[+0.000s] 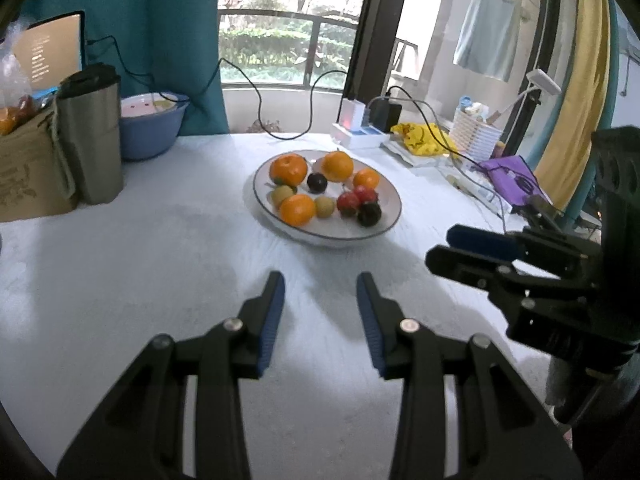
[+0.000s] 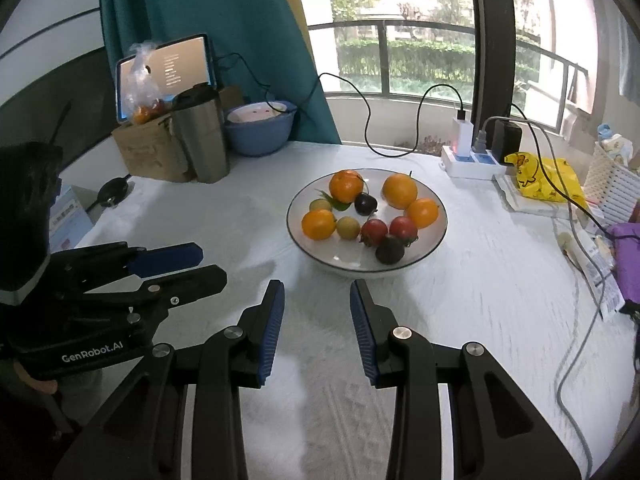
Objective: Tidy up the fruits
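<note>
Left gripper (image 1: 320,280) hung over bare white table (image 1: 140,280), jaws apart, nothing between them. Right gripper (image 2: 317,288) alongside it, jaws also apart and empty. Both sat short of the plate (image 2: 436,236), which stood mid-table toward the far edge. Plate held all the fruit: four oranges (image 2: 400,191), two red ones, two dark ones, two small yellow-green ones. Steel tumbler (image 1: 92,140) and blue bowl (image 1: 150,132) at far left corner; power strip (image 2: 472,162) at far right.

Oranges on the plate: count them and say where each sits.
4. Back left, back right, right edge, front left of the plate. None seems hidden.
</note>
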Motion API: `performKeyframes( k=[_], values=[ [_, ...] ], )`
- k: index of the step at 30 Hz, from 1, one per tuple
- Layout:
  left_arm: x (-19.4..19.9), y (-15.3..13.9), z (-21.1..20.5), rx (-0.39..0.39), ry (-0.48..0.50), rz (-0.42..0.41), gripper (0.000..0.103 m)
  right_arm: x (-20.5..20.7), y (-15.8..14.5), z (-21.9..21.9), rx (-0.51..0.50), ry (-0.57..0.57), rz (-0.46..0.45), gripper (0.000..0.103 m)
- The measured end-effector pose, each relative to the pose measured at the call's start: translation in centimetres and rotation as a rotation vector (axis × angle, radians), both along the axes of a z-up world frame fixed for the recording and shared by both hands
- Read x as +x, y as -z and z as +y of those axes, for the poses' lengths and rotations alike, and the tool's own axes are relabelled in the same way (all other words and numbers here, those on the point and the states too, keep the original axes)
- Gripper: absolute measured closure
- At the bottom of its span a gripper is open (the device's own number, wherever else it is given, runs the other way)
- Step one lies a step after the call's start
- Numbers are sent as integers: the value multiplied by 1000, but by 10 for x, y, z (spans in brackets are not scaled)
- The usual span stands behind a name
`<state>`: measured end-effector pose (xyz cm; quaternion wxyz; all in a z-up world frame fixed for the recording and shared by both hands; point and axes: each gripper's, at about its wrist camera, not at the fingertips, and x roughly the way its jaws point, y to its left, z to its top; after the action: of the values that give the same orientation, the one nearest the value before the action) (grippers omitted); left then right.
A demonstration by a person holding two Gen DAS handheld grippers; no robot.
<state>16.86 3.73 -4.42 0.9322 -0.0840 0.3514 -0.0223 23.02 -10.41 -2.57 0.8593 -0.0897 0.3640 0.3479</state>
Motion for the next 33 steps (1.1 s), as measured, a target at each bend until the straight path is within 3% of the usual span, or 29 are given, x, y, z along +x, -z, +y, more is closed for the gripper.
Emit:
performKeyframes(
  k=[16,19,25,27,28,29,33],
  values=[
    [-58,-32,-18,38,14,-113,54,-55,-29,-21,16,30,-80,67],
    [-65,-41,-22,40,17,-143,39,-63,-39,-26,23,51,-102,67],
    [-80,-65,-28,59,12,-202,35,-79,-64,-37,51,95,-149,66],
    [-84,-74,-30,64,11,-220,20,-84,-74,-41,64,108,-170,52],
    [-85,-79,-30,64,9,-232,14,-86,-78,-43,71,111,-178,37],
    [-87,-85,-30,63,3,-250,13,-87,-81,-44,77,114,-186,30],
    [-92,-102,-29,65,-31,-285,11,-94,-94,-50,72,139,-224,29]
  ],
)
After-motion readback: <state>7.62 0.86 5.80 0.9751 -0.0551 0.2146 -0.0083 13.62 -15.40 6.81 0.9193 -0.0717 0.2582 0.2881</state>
